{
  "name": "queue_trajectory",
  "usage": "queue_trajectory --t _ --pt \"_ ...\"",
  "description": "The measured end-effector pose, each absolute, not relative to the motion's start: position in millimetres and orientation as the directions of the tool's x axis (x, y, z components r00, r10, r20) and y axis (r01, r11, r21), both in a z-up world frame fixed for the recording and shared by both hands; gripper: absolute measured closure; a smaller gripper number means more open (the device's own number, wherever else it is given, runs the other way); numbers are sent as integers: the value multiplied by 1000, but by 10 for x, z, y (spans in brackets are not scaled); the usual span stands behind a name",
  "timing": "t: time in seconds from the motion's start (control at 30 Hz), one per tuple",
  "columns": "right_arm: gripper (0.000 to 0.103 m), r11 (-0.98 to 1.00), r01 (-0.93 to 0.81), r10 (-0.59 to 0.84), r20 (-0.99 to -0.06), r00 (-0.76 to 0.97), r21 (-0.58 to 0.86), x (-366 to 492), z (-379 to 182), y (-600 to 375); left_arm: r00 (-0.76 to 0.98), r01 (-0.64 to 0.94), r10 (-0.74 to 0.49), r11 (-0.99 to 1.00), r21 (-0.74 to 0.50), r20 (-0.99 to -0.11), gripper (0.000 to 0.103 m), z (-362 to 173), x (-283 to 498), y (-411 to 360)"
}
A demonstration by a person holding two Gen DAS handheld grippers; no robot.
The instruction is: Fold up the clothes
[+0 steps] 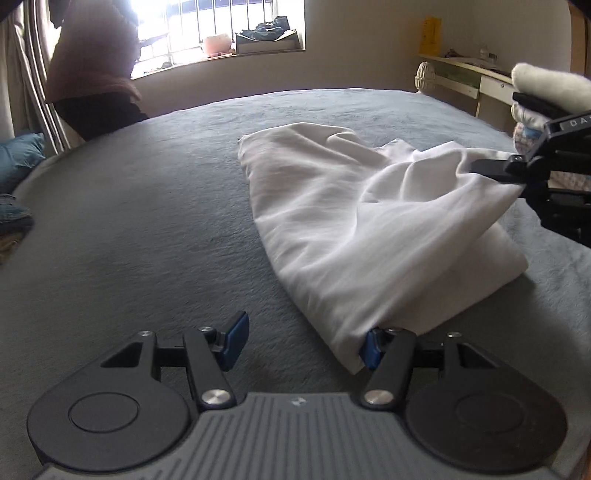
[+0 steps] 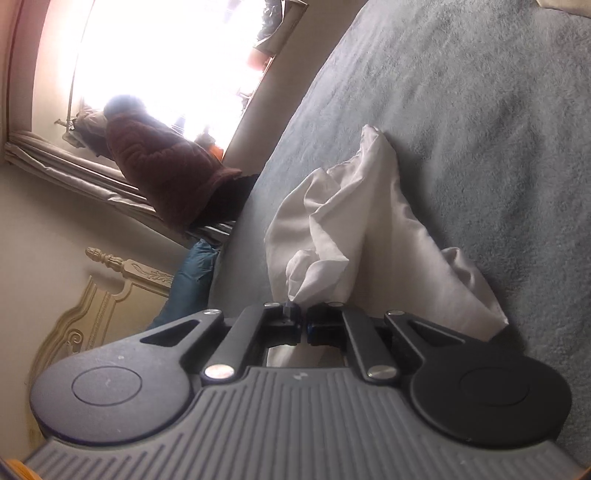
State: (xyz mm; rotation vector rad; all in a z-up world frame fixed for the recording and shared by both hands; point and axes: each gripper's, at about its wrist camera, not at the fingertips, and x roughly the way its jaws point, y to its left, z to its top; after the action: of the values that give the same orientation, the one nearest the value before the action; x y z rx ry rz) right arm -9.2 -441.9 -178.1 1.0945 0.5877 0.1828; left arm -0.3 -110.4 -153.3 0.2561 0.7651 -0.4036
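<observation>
- Left gripper (image 1: 301,345): jaws spread, right pad touching the cloth's near corner, nothing clamped.
- Crumpled white thin-fabric garment (image 1: 332,221): lies on the grey plush bedcover (image 1: 147,221); judged light, limp, slack; best taken at corners.
- Right gripper (image 2: 302,325): pressed together, pinching a bunched edge.

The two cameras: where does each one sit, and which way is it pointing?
Left wrist view: sits on the left gripper, looking along its open fingers across the grey bed toward the window; the gloved hand holding the right gripper shows too.
Right wrist view: sits on the right gripper, rolled sideways, facing the bed's far edge; only its own fingers show, shut on the white cloth.
Shared: white cloth, bed, window, person in the brown jacket.
</observation>
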Motion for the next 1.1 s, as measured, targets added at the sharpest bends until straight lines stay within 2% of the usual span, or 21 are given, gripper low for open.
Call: queue_trajectory --t 0.3,0.67,1.0,1.1 --pt "103 485 221 379 -432 818 846 -273 -2021 -4485 634 475 -237 871 129 -736 45 -1600 -4 -1225" --pt "99 466 292 375 -486 790 835 -360 -2317 -4582 614 497 -254 860 116 -748 45 -1630 5 -1218" --pt "99 535 241 354 -474 806 810 -415 -2181 -4653 500 587 -370 809 -7 -783 43 -1510 23 -916" --pt "99 586 223 347 -490 800 779 -375 -2111 -4629 498 599 -439 798 -70 -748 43 -1354 3 -747"
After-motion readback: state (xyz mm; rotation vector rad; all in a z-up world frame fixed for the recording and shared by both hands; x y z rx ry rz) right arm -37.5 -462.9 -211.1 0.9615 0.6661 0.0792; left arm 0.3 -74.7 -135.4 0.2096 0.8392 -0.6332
